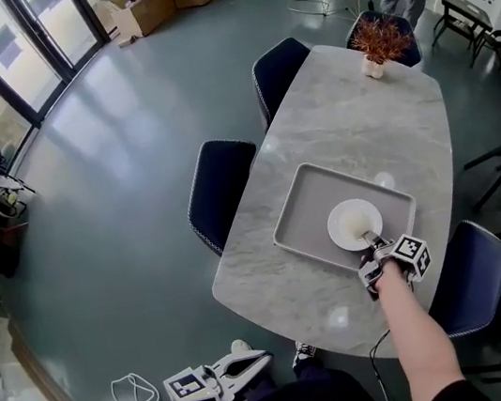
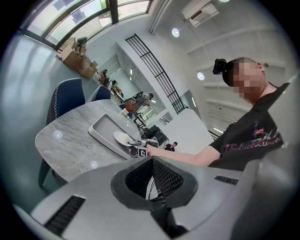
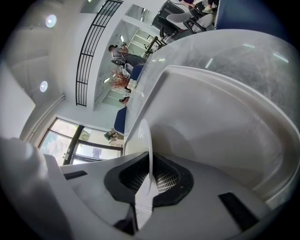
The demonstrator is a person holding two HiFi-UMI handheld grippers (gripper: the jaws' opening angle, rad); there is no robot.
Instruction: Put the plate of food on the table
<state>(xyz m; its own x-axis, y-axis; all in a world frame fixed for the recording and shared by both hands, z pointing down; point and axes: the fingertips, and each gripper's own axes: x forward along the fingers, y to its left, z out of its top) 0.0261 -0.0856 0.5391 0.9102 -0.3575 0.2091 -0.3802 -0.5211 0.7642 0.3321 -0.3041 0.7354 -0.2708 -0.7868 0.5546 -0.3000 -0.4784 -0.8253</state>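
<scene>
Pinching the white plate at its 5 o'clock rim, the right tongs are clenched on it. The plate lies inside the grey tray on the marble worktop. The left tongs hang clenched and empty at 7 o'clock. The grasp looks made; lifting the plate out onto bare worktop seems left.

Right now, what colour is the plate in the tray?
White. The plate stands out against the grey tray, and the head view shows it best.
</scene>
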